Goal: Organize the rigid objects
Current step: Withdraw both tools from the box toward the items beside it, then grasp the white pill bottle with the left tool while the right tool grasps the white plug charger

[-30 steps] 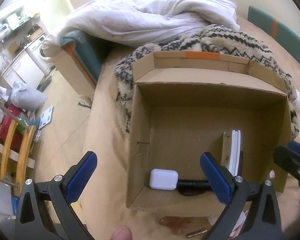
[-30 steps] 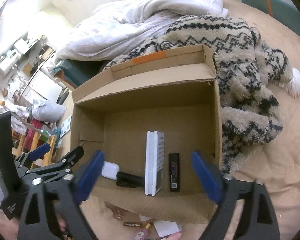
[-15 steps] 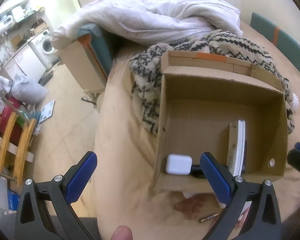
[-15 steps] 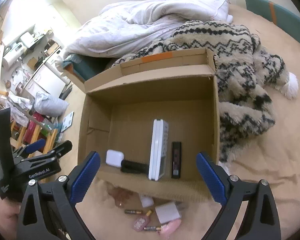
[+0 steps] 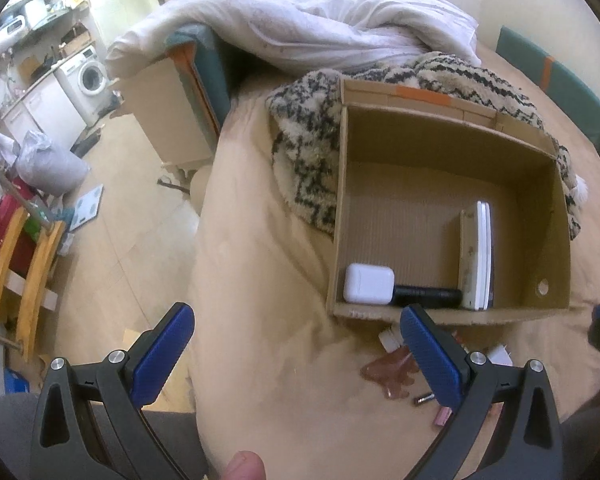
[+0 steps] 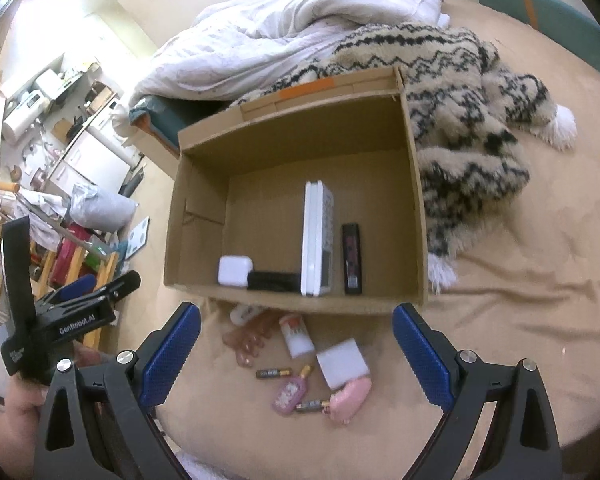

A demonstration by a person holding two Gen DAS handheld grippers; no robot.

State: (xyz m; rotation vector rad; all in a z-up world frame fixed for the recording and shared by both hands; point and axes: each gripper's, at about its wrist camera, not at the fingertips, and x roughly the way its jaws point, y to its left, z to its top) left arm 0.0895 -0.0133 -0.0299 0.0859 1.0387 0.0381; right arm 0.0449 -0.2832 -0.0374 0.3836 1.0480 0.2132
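Batteries [image 6: 274,373] and other small items lie loose between the wide-open, empty right gripper [image 6: 296,354] and the cardboard box [image 6: 418,216], so lower squarely over one piece, while the left gripper [image 5: 298,354], also spread empty, waits aside.

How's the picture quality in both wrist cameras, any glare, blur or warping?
Left wrist view: blown-out glare at upper left, the brown cardboard box edges bowed by fisheye, dark corner vignetting. Right wrist view: evenly lit and sharp, though the small AA batteries look slightly soft.
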